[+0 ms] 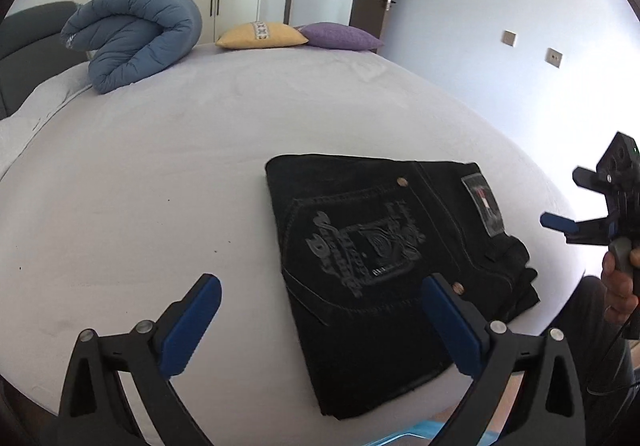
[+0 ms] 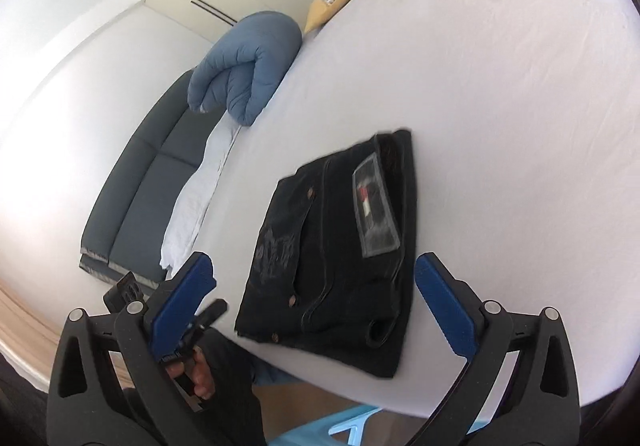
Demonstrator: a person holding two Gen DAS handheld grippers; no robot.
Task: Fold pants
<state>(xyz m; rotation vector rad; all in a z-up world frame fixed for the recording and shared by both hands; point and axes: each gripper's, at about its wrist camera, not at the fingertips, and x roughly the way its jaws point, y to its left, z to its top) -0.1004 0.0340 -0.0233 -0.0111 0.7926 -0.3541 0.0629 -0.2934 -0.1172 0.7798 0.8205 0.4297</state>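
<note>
Two risks stand out to me from here, and both come from the bed (image 1: 240, 150), the biggest thing in view: its pale sheet is soft and smooth, and the black pants (image 1: 384, 254) lie folded into a compact packet on its near part, close to the near edge, where I judge a careless brush could drag the packet toward the drop. From the right wrist view the near corner of the pants (image 2: 332, 266) sits just beside that edge, above a light blue plastic piece (image 2: 352, 422) below. Far off, the rolled blue duvet (image 1: 136, 38), the yellow cushion (image 1: 260, 35) and the purple cushion (image 1: 340, 36) are well apart from the work and pose no trouble. I take the fold as essentially complete, so the main danger is undoing it: the thick waistband layers with the patch label (image 1: 484, 206) look springy, and the bunched end at the right could lift open if snagged. My left gripper (image 1: 320, 326) hangs above the near side with its blue pads wide apart, holding nothing, one pad over the fabric. My right gripper (image 2: 314, 298) is likewise spread wide and empty, over the near end of the packet. Dipping either one on the way out could catch a belt loop.
</note>
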